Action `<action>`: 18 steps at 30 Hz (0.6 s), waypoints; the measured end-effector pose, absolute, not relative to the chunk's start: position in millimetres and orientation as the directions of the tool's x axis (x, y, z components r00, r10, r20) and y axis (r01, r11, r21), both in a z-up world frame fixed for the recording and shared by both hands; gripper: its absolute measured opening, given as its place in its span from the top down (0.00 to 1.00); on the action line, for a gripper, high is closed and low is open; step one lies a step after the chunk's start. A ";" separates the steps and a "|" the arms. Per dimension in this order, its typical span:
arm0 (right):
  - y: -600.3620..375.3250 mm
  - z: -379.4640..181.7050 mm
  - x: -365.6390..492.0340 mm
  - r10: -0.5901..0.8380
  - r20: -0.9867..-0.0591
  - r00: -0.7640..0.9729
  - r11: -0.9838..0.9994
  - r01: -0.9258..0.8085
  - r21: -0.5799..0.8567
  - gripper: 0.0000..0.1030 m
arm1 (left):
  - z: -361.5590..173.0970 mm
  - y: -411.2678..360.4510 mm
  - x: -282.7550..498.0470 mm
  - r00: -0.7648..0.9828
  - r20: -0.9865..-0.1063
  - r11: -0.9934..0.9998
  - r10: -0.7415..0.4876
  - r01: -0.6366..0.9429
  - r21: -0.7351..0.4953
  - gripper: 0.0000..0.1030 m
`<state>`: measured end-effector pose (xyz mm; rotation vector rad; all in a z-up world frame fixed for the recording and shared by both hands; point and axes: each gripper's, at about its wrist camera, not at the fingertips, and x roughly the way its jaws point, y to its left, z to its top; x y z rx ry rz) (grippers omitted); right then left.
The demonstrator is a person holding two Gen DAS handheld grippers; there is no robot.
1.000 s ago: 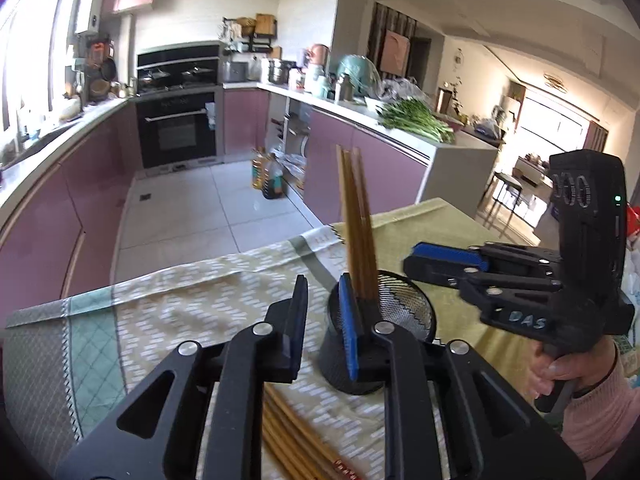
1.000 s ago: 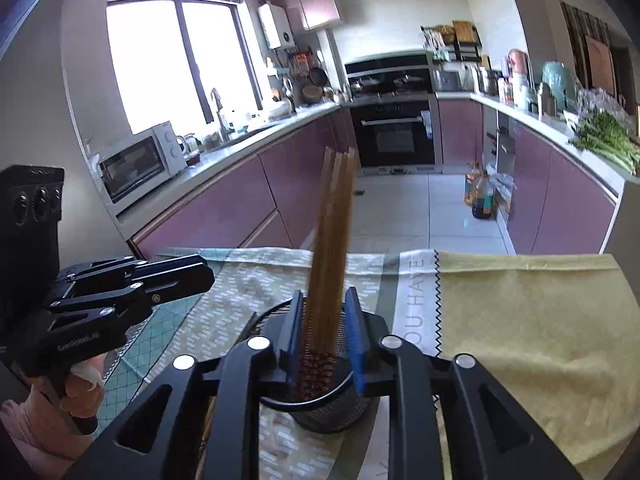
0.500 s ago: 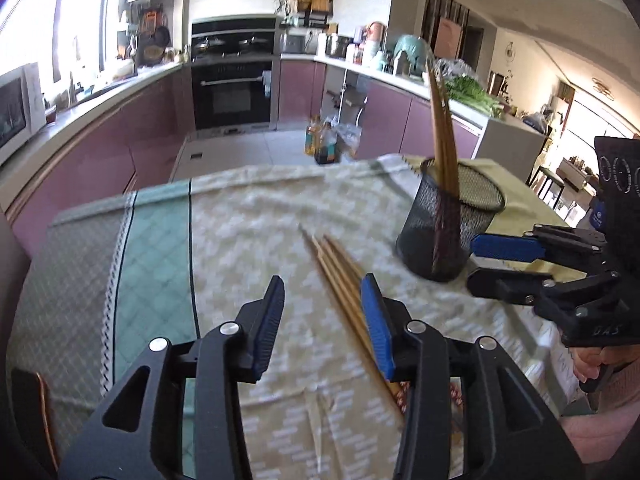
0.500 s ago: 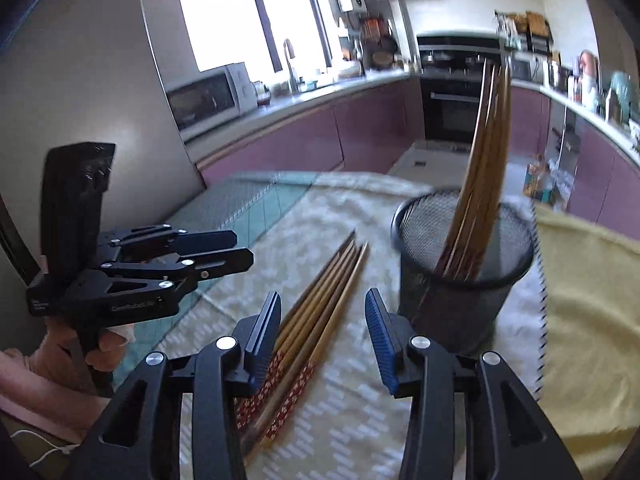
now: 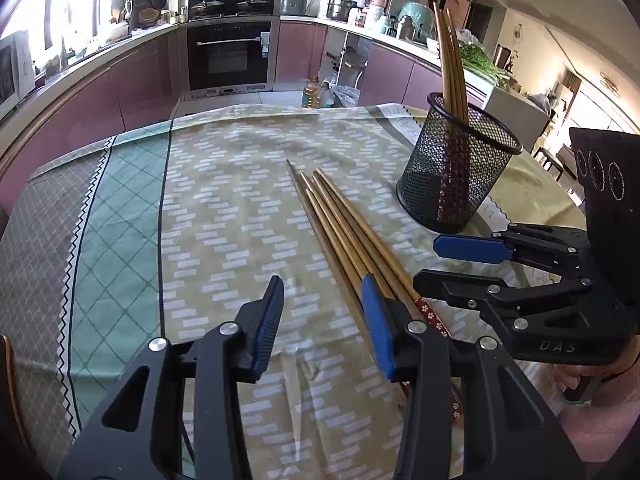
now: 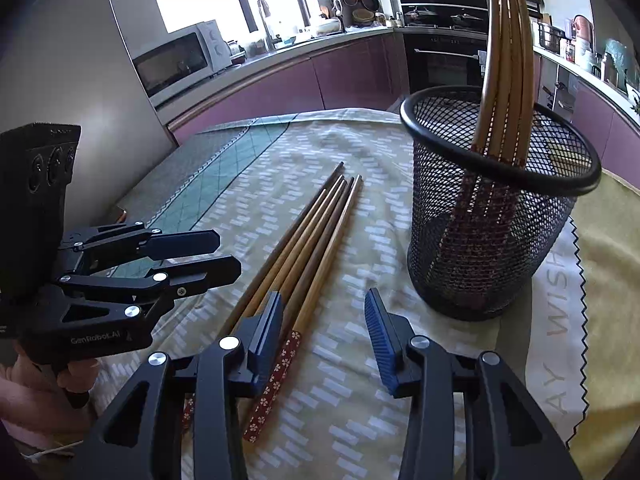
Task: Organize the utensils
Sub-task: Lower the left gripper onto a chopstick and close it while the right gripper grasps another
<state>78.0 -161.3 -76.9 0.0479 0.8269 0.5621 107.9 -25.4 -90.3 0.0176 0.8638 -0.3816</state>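
Note:
Several wooden chopsticks [image 5: 344, 224] with red flowered ends lie side by side on the patterned tablecloth [image 5: 224, 208]; they also show in the right wrist view [image 6: 308, 240]. A black mesh holder [image 5: 456, 168] stands upright to their right with several chopsticks [image 6: 506, 64] in it; it also shows in the right wrist view [image 6: 492, 216]. My left gripper [image 5: 322, 320] is open and empty, low over the chopsticks' near ends. My right gripper [image 6: 324, 328] is open and empty, just right of the flowered ends, and shows in the left wrist view [image 5: 448, 264].
A yellow cloth [image 6: 612, 264] covers the table's right part beyond the holder. Purple kitchen cabinets [image 5: 132, 88] and an oven [image 5: 228, 56] stand behind the table. A microwave [image 6: 176, 64] sits on the counter at the left.
Both grippers have pulled back from the mesh holder and dropped lower toward the loose chopsticks on the cloth. Both jaws have opened wider.

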 end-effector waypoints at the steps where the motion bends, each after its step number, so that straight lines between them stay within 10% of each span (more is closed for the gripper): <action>1: -158.8 -78.1 78.5 0.489 -0.687 0.538 0.855 -0.454 0.252 0.62 | -90.5 -27.2 108.6 0.584 -0.746 0.932 -0.320 0.336 -0.137 0.61; 18: -148.7 -84.3 84.0 0.427 -0.717 0.551 0.877 -0.445 0.181 0.77 | -104.0 -39.4 122.1 0.558 -0.779 0.936 -0.287 0.335 -0.105 0.68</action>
